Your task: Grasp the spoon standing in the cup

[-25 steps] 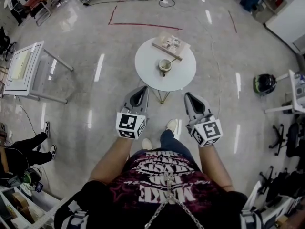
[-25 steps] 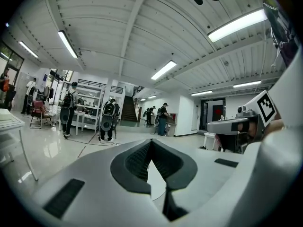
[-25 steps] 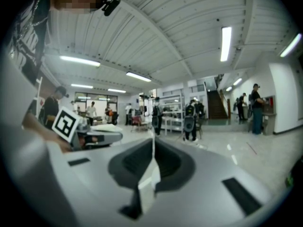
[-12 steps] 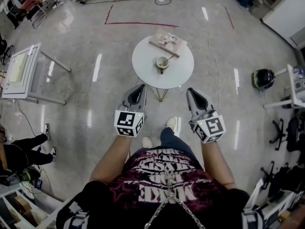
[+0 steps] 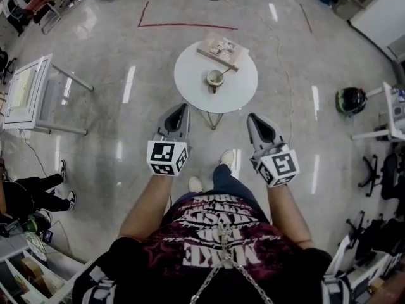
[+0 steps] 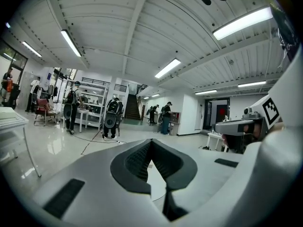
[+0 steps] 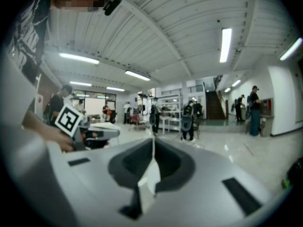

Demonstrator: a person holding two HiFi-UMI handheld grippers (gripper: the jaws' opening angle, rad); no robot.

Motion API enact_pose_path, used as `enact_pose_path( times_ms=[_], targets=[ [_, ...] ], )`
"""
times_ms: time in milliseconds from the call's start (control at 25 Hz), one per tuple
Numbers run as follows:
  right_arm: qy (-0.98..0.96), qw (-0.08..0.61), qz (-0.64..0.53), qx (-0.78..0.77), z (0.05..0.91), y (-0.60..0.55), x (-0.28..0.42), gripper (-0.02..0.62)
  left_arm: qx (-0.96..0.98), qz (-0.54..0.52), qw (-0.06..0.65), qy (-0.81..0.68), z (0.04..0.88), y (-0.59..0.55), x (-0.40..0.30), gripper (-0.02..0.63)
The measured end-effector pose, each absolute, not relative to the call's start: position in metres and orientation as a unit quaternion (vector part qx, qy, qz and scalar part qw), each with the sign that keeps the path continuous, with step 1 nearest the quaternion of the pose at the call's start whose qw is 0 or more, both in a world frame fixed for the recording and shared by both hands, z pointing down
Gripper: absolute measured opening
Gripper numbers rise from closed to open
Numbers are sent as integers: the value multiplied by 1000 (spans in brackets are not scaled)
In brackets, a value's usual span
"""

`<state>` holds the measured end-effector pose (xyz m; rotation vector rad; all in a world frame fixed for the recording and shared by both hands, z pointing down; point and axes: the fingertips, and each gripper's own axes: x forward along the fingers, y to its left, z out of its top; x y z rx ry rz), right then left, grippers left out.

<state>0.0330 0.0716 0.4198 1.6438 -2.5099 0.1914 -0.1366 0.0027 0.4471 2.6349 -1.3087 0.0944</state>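
A pale cup [image 5: 215, 78] stands near the middle of a small round white table [image 5: 190, 84], with a spoon [image 5: 223, 72] leaning out of it toward the back right. My left gripper [image 5: 182, 106] and right gripper [image 5: 251, 117] hover over the floor just short of the table's near edge, one on each side, well apart from the cup. Both point toward the table, roughly level. In the left gripper view the jaws of the left gripper [image 6: 151, 143] meet at the tip with nothing held. The right gripper [image 7: 153, 141] is likewise shut and empty in its own view.
A book or flat board [image 5: 221, 47] lies at the table's far edge. A white desk [image 5: 25, 94] stands at the left, a dark helmet-like object [image 5: 350, 100] on the floor at the right. Red tape [image 5: 183, 25] marks the floor beyond. The person's shoes [image 5: 226, 160] are below the grippers.
The head view has drifted a little, so the table sits slightly higher in the picture. Both grippers keep nearly the same place and stay shut.
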Motion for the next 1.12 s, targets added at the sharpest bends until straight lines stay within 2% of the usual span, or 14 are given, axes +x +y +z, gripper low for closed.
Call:
enact_pose_path(
  times_ms=[1120],
  targets=[
    [-846,76,91,519,441,1,73,35,883,70,117,-450,476,-53,-76,25]
  ],
)
